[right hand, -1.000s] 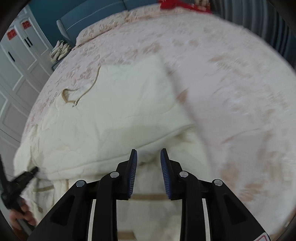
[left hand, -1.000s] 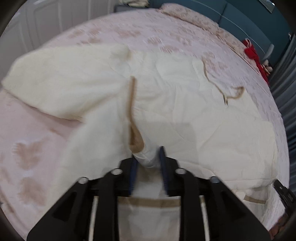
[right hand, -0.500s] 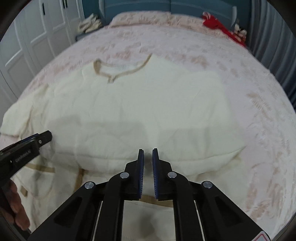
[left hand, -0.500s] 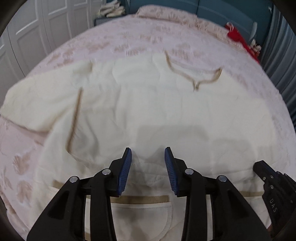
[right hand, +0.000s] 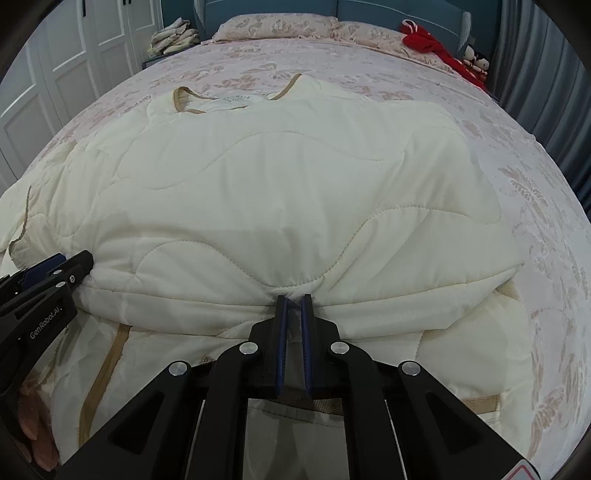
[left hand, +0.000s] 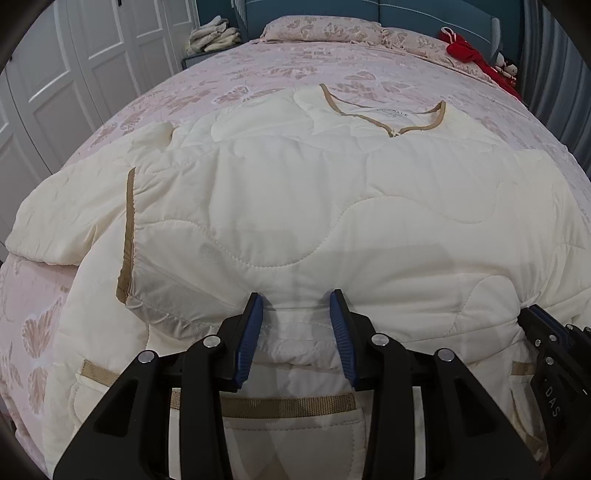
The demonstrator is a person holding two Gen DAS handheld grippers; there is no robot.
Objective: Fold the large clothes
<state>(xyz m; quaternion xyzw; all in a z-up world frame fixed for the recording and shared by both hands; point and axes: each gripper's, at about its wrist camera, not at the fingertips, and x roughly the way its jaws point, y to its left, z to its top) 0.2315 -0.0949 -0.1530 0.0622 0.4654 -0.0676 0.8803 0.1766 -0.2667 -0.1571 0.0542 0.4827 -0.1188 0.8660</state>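
A cream quilted jacket (left hand: 332, 206) with tan trim lies spread on the bed, collar at the far end, its near part folded over into a thick edge. My left gripper (left hand: 295, 299) stands at that fold with its jaws apart; padded fabric bulges between the fingers, and I cannot see the pads pressing on it. In the right wrist view the jacket (right hand: 295, 192) fills the middle, and my right gripper (right hand: 293, 299) is closing its jaws to a narrow gap on a thin pinch of the fold edge. The left gripper (right hand: 59, 267) shows at the left, the right gripper (left hand: 543, 321) at the right.
The jacket rests on a pink patterned bedspread (left hand: 258, 74) with pillows (left hand: 321, 27) at the head. A red garment (left hand: 469, 51) lies at the far right corner. White wardrobe doors (left hand: 74, 74) stand left, grey curtains (left hand: 554, 74) right. A hand (right hand: 33, 417) holds the left gripper.
The left gripper let go of the sleeve cuff, which now lies across the jacket. Both grippers came down to the near fold edge. The right jaws narrowed onto the fabric.
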